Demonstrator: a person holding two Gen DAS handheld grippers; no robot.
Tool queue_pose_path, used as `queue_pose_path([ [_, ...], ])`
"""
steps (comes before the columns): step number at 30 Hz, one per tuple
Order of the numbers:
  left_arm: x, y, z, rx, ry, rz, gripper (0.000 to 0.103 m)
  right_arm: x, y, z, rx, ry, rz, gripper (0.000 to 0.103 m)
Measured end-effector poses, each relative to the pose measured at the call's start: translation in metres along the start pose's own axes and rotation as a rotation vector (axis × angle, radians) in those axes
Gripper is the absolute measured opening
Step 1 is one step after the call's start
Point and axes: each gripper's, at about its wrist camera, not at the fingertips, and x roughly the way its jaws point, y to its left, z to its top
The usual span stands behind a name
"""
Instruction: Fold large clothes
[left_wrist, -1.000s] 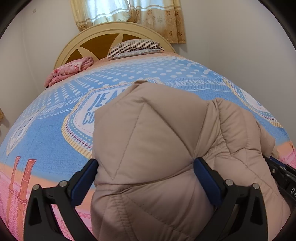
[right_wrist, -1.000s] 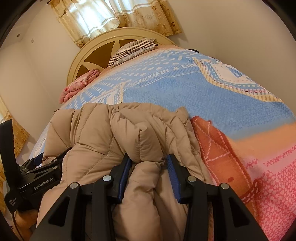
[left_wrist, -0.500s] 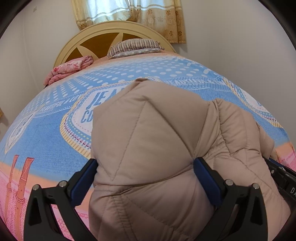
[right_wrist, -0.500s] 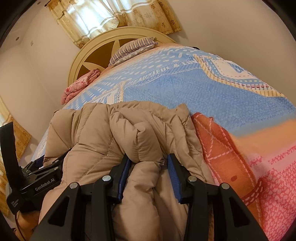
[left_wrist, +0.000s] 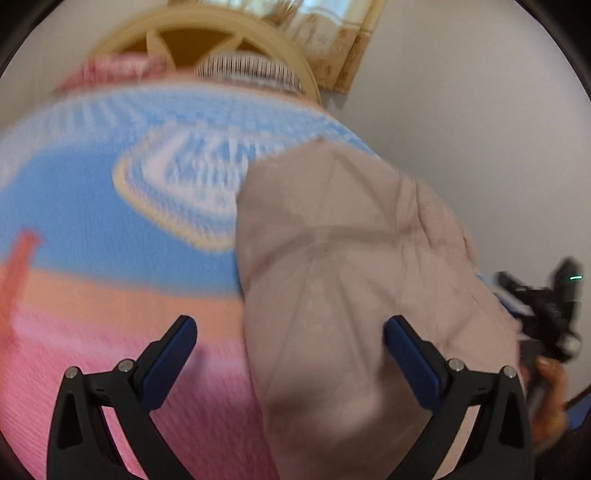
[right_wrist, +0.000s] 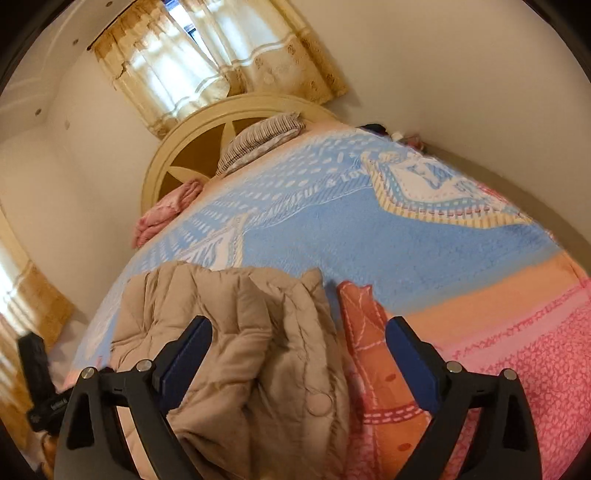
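**Puffer jacket loose on the bed**

The beige quilted jacket (right_wrist: 236, 343) lies bunched on the blue-and-pink bedspread (right_wrist: 424, 240). The right gripper (right_wrist: 297, 350) is spread wide above its right edge; the left gripper (left_wrist: 290, 350), also spread, straddles its left edge. Bare bedspread runs ahead to the headboard (right_wrist: 177, 155).

Bare blanket (right_wrist: 424, 240) lay open from 12 to 3 o'clock of the right gripper (right_wrist: 299, 354), while the puffy jacket (right_wrist: 236, 332) blocked the 9 o'clock side and the headboard (right_wrist: 173, 155) closed the far end.
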Motion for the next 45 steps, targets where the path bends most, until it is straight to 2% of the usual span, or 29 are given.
queue_pose_path([
  [3,0.012,0.015,-0.013,-0.077,0.031,-0.097,0.103,0.022,-0.004,-0.007,0.014,0.114,0.061,0.095],
  [5,0.019,0.015,-0.015,-0.089,0.044,-0.139,0.103,0.024,-0.003,-0.011,0.027,0.111,0.122,0.095],
  [11,0.034,0.007,-0.009,-0.056,0.065,-0.189,0.103,0.05,-0.007,-0.019,0.087,0.241,0.298,0.088],
  [13,0.038,0.004,-0.006,-0.058,0.068,-0.206,0.103,0.057,-0.006,-0.022,0.1,0.27,0.324,0.08],
  [14,0.039,0.001,-0.006,-0.057,0.067,-0.221,0.098,0.059,-0.006,-0.024,0.105,0.281,0.338,0.078],
  [15,0.037,0.0,-0.005,-0.046,0.063,-0.238,0.087,0.06,-0.004,-0.025,0.109,0.288,0.348,0.071],
  [16,0.032,-0.006,-0.004,-0.01,0.051,-0.224,0.083,0.06,-0.002,-0.026,0.118,0.294,0.365,0.058],
  [18,0.023,-0.021,-0.003,0.064,0.035,-0.182,0.068,0.054,0.002,-0.028,0.112,0.277,0.385,0.045],
  [19,0.017,-0.029,-0.003,0.098,0.032,-0.157,0.065,0.049,0.005,-0.03,0.106,0.265,0.38,0.04],
  [21,0.008,-0.038,-0.001,0.133,0.034,-0.127,0.053,0.043,0.009,-0.033,0.118,0.24,0.389,0.035],
  [24,-0.012,-0.043,-0.001,0.157,0.019,-0.098,0.046,0.029,0.021,-0.036,0.104,0.215,0.394,0.029],
  [33,-0.091,-0.042,-0.02,0.226,-0.107,0.017,0.043,0.011,0.078,-0.039,0.069,0.199,0.464,0.025],
  [38,-0.13,-0.023,-0.027,0.225,-0.166,0.077,0.043,0.02,0.123,-0.048,0.037,0.215,0.513,0.024],
  [45,-0.163,0.006,-0.044,0.176,-0.205,0.133,0.043,0.039,0.179,-0.069,-0.005,0.265,0.569,0.024],
])
